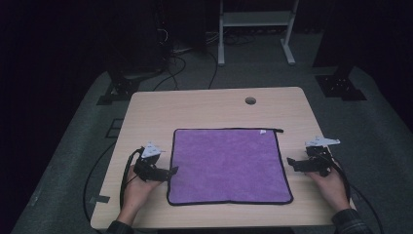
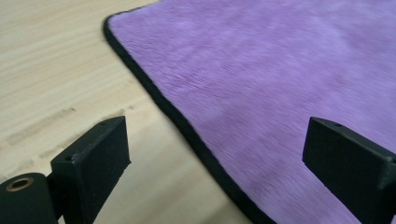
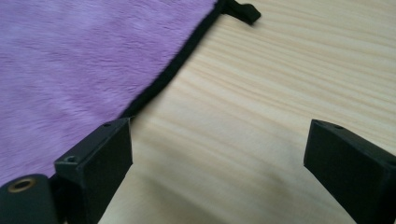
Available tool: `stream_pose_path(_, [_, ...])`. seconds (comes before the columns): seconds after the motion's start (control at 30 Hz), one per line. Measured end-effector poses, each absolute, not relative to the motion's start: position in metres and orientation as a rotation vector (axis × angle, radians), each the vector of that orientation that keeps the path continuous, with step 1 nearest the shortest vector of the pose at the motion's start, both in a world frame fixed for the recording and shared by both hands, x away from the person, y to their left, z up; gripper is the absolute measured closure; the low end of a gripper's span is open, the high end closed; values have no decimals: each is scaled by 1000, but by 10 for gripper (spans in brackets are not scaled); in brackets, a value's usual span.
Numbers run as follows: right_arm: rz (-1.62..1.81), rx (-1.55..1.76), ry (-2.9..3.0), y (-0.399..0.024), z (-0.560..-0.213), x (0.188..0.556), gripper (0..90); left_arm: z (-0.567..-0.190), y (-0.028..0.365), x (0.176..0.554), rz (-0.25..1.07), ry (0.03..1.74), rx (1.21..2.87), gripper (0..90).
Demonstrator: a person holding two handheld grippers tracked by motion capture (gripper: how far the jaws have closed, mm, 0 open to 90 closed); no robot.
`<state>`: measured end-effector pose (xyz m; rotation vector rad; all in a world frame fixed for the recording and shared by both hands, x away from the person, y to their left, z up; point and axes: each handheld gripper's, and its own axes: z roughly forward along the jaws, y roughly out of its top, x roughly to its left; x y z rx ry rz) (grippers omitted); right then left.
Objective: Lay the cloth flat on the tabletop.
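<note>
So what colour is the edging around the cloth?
Black, around the purple cloth; the left gripper view shows it best.

No legible text or labels anywhere

Dim high view, dark vignetted surroundings, lit tabletop, bright gripper views, slight motion blur, soft shadows

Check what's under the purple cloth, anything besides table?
The purple cloth lies spread flat on the wooden table, with bare wood showing around every edge. No lump shows in its surface. The wood directly beneath it is covered, so something thin there could not be seen.
</note>
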<state>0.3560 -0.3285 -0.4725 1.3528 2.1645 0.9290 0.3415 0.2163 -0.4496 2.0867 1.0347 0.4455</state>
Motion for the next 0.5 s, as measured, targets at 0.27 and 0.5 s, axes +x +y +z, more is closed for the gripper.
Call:
stream_pose_path(0.27, [899, 1357, 2191, -328, -486, 370, 9, -457, 219, 365, 508, 1116, 2073, 62])
stream_pose_path(0.5, [928, 1371, 2184, -332, -488, 370, 9, -464, 219, 381, 519, 1174, 2070, 66])
